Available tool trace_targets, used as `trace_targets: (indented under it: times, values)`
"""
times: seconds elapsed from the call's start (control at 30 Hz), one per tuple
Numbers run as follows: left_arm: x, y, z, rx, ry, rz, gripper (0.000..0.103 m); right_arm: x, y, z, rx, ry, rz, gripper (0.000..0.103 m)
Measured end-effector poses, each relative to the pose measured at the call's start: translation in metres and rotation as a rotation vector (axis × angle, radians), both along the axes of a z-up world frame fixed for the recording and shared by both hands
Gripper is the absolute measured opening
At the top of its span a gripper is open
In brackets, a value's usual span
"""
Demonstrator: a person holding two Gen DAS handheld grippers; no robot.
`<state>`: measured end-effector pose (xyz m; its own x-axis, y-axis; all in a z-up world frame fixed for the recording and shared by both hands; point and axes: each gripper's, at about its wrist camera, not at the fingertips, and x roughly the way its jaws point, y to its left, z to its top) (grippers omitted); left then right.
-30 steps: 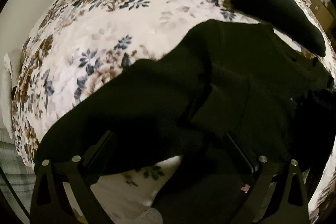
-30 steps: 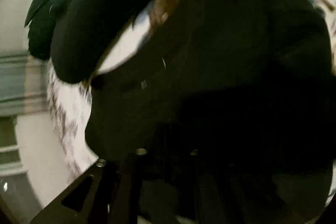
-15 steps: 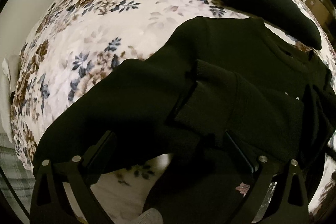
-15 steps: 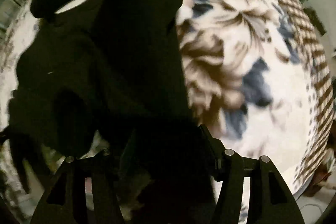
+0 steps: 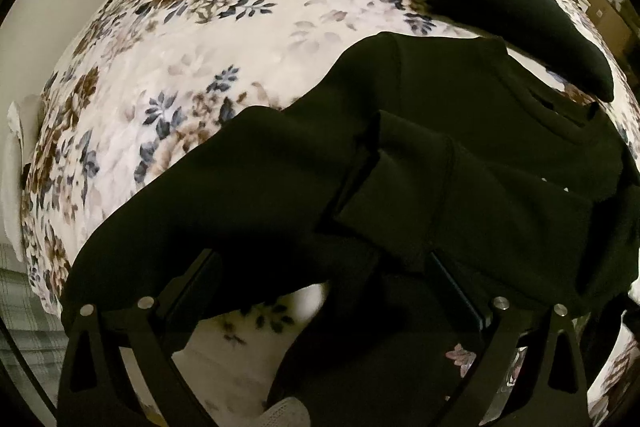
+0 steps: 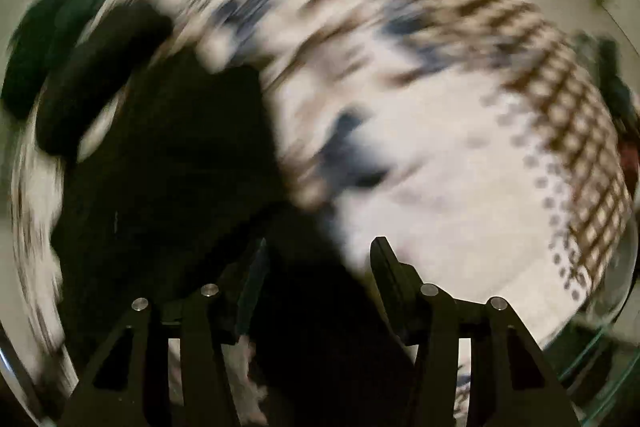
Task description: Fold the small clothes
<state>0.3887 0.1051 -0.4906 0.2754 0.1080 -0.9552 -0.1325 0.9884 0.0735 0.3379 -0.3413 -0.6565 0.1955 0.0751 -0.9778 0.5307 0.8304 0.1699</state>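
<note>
Black knit lies between our left tool (image 5: 320, 275), fingers spread, gripping nothing. Right tool (image 6: 316, 259) also spread, view blurred. Garment (image 5: 460, 155) lies on floral bed (image 5: 240, 39): soft, light, floppy; we'd pinch hem/cuff edge.

bed with cream bedspread printed in blue and brown flowers (image 5: 240, 39) | black long-sleeved fabric garment (image 5: 460, 163) lies spread on the bedspread, one sleeve folded across its body | rolled black fabric bundle (image 5: 516, 7) lies on the bedspread just beyond the garment's far edge | right wrist view blurred: same bedspread (image 6: 440, 155), garment (image 6: 172, 179)
</note>
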Motion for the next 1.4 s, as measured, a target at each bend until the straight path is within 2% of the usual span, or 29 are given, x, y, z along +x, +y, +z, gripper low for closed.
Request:
trace_targets:
  times: [0.07, 0.13, 0.2, 0.27, 0.4, 0.5, 0.53, 0.6, 0.63, 0.7, 0.77, 0.87, 1.0, 1.03, 1.1, 1.13, 1.17, 1.2, 1.23, 1.27, 1.33, 1.4]
  values:
    - [0.003, 0.001, 0.001, -0.003, -0.006, 0.008, 0.103, 0.012, 0.009, -0.024, -0.006, 0.034, 0.061, 0.056]
    - [0.006, 0.002, 0.002, -0.007, -0.013, 0.012, 0.103, 0.017, -0.002, -0.037, -0.044, 0.036, 0.052, 0.056]
    - [0.01, 0.004, 0.002, -0.021, -0.022, 0.019, 0.103, 0.016, -0.022, -0.036, -0.099, 0.019, -0.019, 0.056]
    - [0.016, 0.004, 0.0, -0.046, -0.019, 0.029, 0.103, 0.013, -0.044, -0.036, -0.057, 0.003, -0.102, 0.056]
    - [0.032, 0.006, -0.014, -0.133, 0.009, 0.074, 0.103, 0.015, -0.037, -0.028, -0.121, 0.032, -0.049, 0.056]
    - [0.046, 0.008, -0.033, -0.191, 0.035, 0.126, 0.1, 0.009, -0.036, -0.027, -0.089, 0.03, -0.075, 0.056]
    - [0.05, 0.007, -0.039, -0.212, 0.031, 0.128, 0.09, 0.006, -0.039, -0.026, -0.076, 0.029, -0.088, 0.056]
    - [0.053, 0.001, -0.044, -0.241, 0.008, 0.084, 0.052, 0.005, -0.036, -0.028, -0.079, 0.031, -0.089, 0.056]
    - [0.053, -0.002, -0.042, -0.245, -0.01, 0.055, 0.015, 0.005, -0.039, -0.026, -0.083, 0.034, -0.085, 0.056]
    - [0.05, 0.0, -0.033, -0.24, -0.07, 0.027, 0.012, 0.007, -0.03, -0.028, -0.098, 0.04, -0.076, 0.056]
    - [0.048, 0.017, -0.026, -0.248, -0.107, 0.059, 0.011, 0.006, -0.033, -0.029, -0.103, 0.039, -0.085, 0.057]
    - [0.049, 0.033, -0.034, -0.257, -0.082, 0.102, 0.011, 0.006, -0.037, -0.029, -0.104, 0.037, -0.106, 0.058]
    - [0.046, 0.03, -0.035, -0.26, -0.065, 0.099, 0.011, 0.007, -0.032, -0.031, -0.108, 0.051, -0.115, 0.059]
    - [0.044, 0.03, -0.033, -0.27, -0.058, 0.1, 0.012, 0.008, -0.031, -0.031, -0.103, 0.055, -0.115, 0.062]
    - [0.035, 0.034, -0.025, -0.318, -0.052, 0.098, 0.023, 0.009, -0.026, -0.026, -0.09, 0.062, -0.101, 0.064]
    - [0.03, 0.038, -0.02, -0.34, -0.06, 0.099, 0.041, 0.009, -0.024, -0.021, -0.083, 0.059, -0.091, 0.068]
    - [0.025, 0.042, -0.015, -0.347, -0.074, 0.106, 0.068, 0.009, -0.022, -0.017, -0.08, 0.055, -0.084, 0.074]
    - [0.014, 0.047, -0.007, -0.35, -0.098, 0.12, 0.083, 0.008, -0.018, -0.012, -0.076, 0.052, -0.077, 0.079]
    - [0.004, 0.053, -0.001, -0.353, -0.115, 0.135, 0.101, 0.007, -0.014, -0.006, -0.063, 0.041, -0.07, 0.092]
    - [-0.007, 0.06, 0.005, -0.364, -0.134, 0.153, 0.101, 0.006, -0.008, -0.002, -0.052, 0.032, -0.064, 0.102]
    - [-0.037, 0.082, 0.013, -0.382, -0.161, 0.224, 0.101, 0.005, 0.009, 0.006, -0.022, 0.013, -0.055, 0.102]
    - [-0.07, 0.116, 0.011, -0.403, -0.166, 0.354, 0.101, 0.008, 0.026, 0.007, 0.007, 0.009, -0.032, 0.102]
